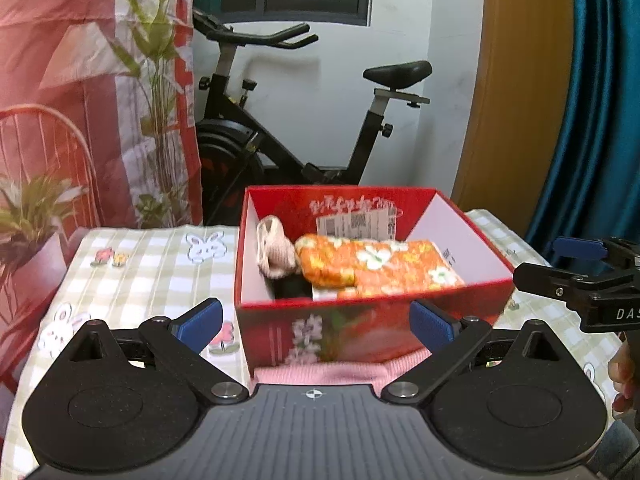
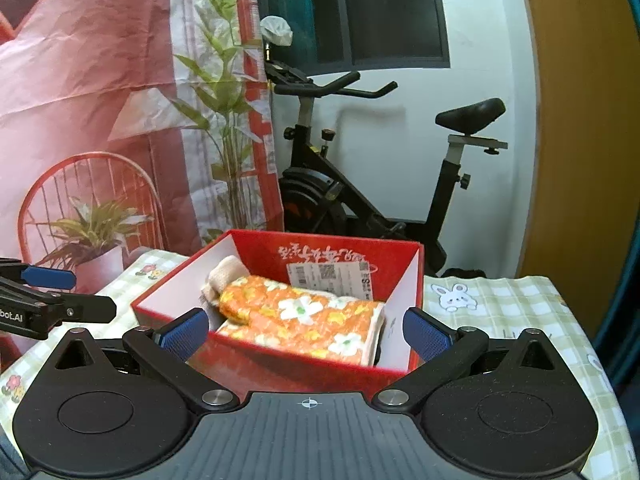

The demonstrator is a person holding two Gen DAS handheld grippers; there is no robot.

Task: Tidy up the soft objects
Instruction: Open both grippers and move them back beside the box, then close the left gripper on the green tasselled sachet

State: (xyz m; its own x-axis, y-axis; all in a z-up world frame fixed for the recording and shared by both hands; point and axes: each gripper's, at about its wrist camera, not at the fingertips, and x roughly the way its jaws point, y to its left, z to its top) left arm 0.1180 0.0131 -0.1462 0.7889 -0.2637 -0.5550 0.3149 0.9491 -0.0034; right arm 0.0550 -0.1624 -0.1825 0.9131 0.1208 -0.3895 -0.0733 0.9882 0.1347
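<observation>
The red box (image 1: pixel 360 320) stands open on the checked tablecloth (image 1: pixel 132 280), and part of the sorting looks done: an orange flowered cloth (image 1: pixel 380 266), folded, lies inside it along the middle; a small beige knitted piece (image 1: pixel 276 254) sits just beside that cloth at the left inner wall; something dark shows beneath them, too hidden to name. Still outside is a pink knitted item (image 1: pixel 340 372), lying on the table against the box's near wall, directly ahead of the left gripper (image 1: pixel 316 320); it seems the next thing to go in. The left gripper's jaws stand wide apart with nothing between them; the right gripper (image 2: pixel 306 334) is likewise spread wide and empty, facing the box from the near corner.
</observation>
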